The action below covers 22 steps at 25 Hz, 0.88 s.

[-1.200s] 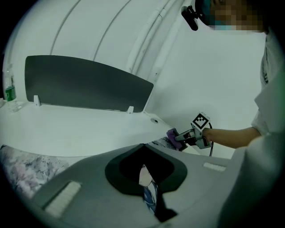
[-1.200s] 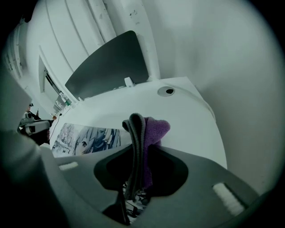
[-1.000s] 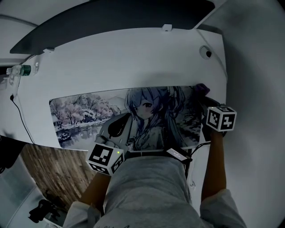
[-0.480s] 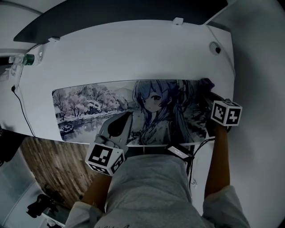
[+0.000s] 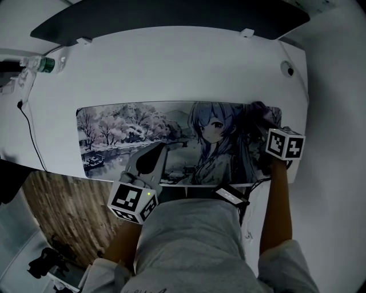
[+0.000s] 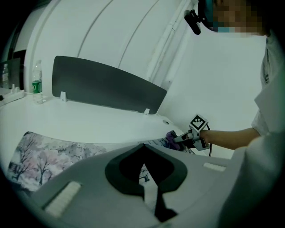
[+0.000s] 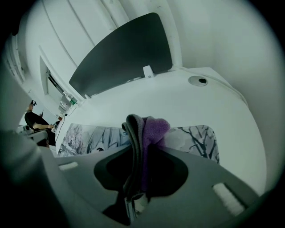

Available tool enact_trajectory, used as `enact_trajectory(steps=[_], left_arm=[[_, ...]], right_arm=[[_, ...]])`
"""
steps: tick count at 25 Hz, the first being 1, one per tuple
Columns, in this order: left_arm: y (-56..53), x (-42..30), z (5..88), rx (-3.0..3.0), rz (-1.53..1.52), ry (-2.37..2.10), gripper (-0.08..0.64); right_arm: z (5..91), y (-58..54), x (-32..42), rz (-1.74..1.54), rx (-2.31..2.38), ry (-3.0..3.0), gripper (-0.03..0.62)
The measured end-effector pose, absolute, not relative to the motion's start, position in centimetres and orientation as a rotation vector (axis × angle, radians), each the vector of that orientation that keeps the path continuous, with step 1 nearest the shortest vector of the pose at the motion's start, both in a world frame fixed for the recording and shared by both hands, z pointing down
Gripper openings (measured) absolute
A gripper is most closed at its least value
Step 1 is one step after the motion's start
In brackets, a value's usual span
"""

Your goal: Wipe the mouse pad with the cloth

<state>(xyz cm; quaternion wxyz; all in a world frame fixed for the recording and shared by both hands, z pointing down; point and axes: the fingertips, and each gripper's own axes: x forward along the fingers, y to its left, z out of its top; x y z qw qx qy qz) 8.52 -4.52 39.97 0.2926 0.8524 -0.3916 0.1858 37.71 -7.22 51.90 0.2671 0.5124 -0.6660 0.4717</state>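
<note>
Fingers of right gripper (image 7: 139,149) pinch the cloth (image 7: 153,127) to wipe the mouse pad (image 5: 131,129). Left gripper (image 6: 143,146), fingers pressed together, likely steadies it.

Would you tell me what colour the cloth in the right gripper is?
The cloth is purple with a grey layer, clearest in the right gripper view.

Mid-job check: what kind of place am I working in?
Likely an office or lab workstation: a white desk with a dark divider panel along its back, a long printed mouse pad on it, and a cable port.
</note>
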Motion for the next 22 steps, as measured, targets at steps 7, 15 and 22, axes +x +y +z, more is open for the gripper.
enact_trajectory(steps=[7,15,22], left_arm=[[-4.6,3.7,40.2,2.235,0.473,-1.091,0.013],[-5.0,-1.0,40.4,2.208,0.44,-1.12,0.012],[-5.0,-5.4,40.5,2.185,0.417,-1.145,0.013]], right_arm=[[51.9,-7.9,33.0,1.238,1.331,-1.794,0.094],[51.7,-8.8,27.0,1.229,1.263,-1.811,0.094],[51.5,-9.7,20.0,1.208,1.176,-1.852,0.094]])
